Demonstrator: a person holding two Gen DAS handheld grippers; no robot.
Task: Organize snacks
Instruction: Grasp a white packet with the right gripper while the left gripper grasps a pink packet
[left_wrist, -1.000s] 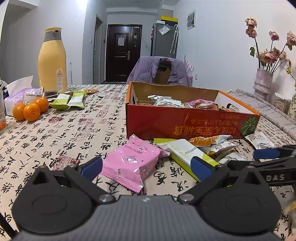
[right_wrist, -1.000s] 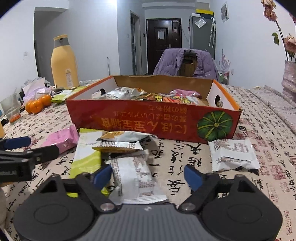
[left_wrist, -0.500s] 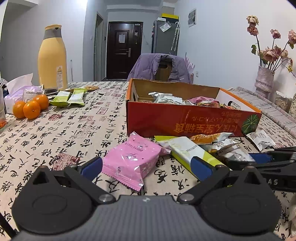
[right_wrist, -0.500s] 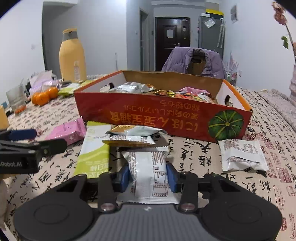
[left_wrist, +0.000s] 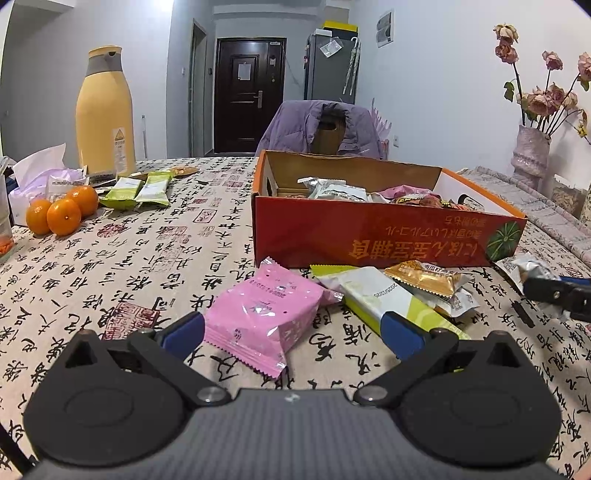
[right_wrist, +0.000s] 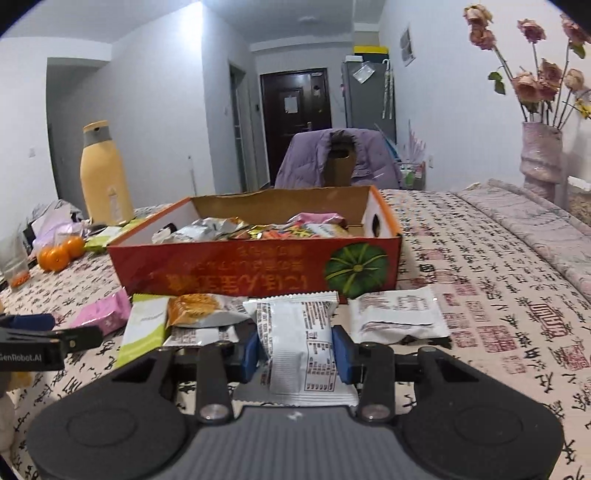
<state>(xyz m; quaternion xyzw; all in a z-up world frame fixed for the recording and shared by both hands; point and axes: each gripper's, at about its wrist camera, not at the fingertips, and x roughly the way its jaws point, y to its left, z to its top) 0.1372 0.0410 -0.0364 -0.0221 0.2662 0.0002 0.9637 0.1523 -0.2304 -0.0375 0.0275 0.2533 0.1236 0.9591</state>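
Right gripper (right_wrist: 297, 352): my fingers are clenched on the white packet (right_wrist: 301, 347), gripping its sides; it appears lifted clear of the surface, just in front of the box (right_wrist: 258, 266).
Left gripper (left_wrist: 291, 328): fingers spread wide, grasping nothing, with the pink packet (left_wrist: 264, 314) lying between them on the surface.
Box: sits mid-surface, already holding several snacks; more packets lie along its near wall.
Risk, slip: I judge the wrapper slick and puffy, so it could squirm out of my grip on the way over the box wall.
Risk, snag: carried too low, the packet's front edge could catch the near wall and fold or drop short.
Risk, clash: my two grippers work close together, so swinging left could knock one into the other.
Right view only: my grip on the white packet, and another white packet (right_wrist: 397, 314) at the box's right corner.
Left view only: the whole pink packet between my open fingers, and green packets (left_wrist: 136, 190) near the far left edge by the oranges (left_wrist: 61, 212).
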